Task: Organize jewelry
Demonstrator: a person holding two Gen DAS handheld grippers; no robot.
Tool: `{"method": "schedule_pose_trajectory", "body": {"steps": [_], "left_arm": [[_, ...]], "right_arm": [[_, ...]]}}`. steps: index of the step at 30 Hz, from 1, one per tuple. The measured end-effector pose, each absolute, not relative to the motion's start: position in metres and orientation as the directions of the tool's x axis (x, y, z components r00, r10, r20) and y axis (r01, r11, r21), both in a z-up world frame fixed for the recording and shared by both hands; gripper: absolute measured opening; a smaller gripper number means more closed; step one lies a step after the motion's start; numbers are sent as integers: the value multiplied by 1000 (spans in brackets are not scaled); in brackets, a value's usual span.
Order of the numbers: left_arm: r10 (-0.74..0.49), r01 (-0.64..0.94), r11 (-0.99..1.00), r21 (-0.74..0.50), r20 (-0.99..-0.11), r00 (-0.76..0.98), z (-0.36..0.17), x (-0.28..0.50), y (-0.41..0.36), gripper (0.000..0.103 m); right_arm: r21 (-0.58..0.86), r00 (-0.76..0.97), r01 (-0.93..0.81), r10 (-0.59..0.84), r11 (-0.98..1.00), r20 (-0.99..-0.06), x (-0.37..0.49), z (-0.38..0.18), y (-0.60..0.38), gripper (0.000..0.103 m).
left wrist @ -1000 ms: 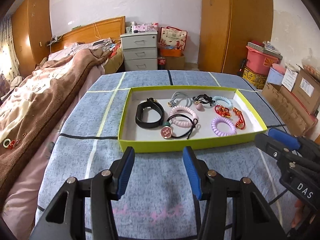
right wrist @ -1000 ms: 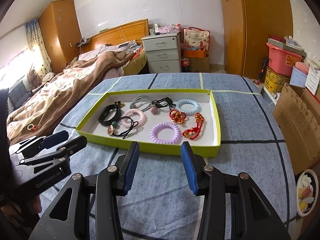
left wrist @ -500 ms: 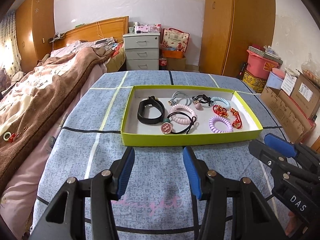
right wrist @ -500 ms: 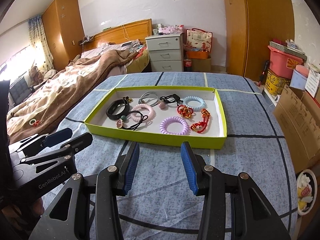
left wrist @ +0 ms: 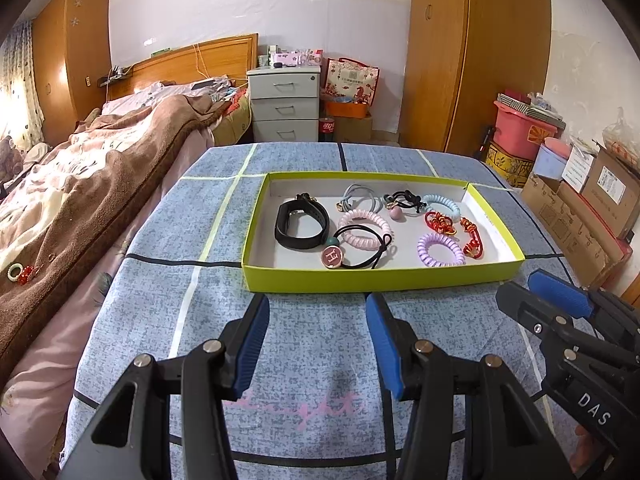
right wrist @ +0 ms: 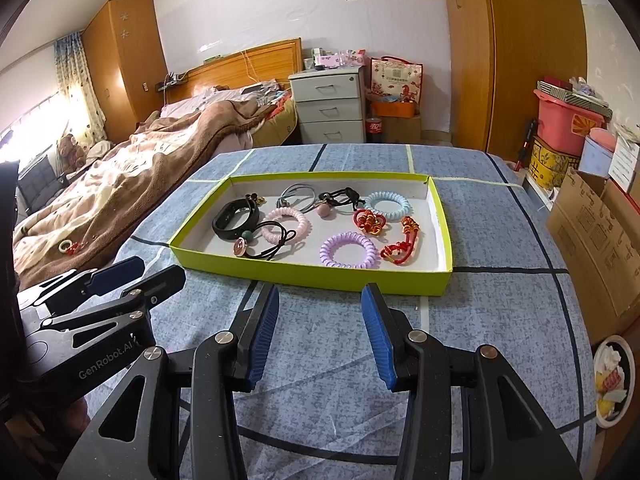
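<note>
A shallow rectangular cardboard tray [left wrist: 376,278] with lime-green walls sits on the desk [left wrist: 168,224], which is draped in blue checked fabric. Inside lie three ribbed spiral coil ties in pink [left wrist: 365,229], lilac [left wrist: 441,249] and pale blue [left wrist: 442,205], one glossy black band [left wrist: 301,225] and two knotted red cords [left wrist: 471,237]. The left gripper [left wrist: 316,340] and right gripper [right wrist: 318,334] hover before it, jaws apart, holding nothing.
</note>
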State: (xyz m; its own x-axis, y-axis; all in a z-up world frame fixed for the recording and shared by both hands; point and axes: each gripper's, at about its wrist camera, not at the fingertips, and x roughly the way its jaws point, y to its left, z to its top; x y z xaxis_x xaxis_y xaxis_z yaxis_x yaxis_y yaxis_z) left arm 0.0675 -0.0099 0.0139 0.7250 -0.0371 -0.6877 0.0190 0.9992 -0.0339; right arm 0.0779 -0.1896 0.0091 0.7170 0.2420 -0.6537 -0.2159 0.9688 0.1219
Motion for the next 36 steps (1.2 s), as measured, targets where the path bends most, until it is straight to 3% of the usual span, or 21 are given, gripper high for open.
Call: {"method": "schedule_pose_trajectory", "body": {"steps": [36], "left_arm": [[-29,6,999,-37,-683,730,21,65,-8,52]], "right_arm": [[125,716,-218,246,968,-654,73,9,-185,44]]}}
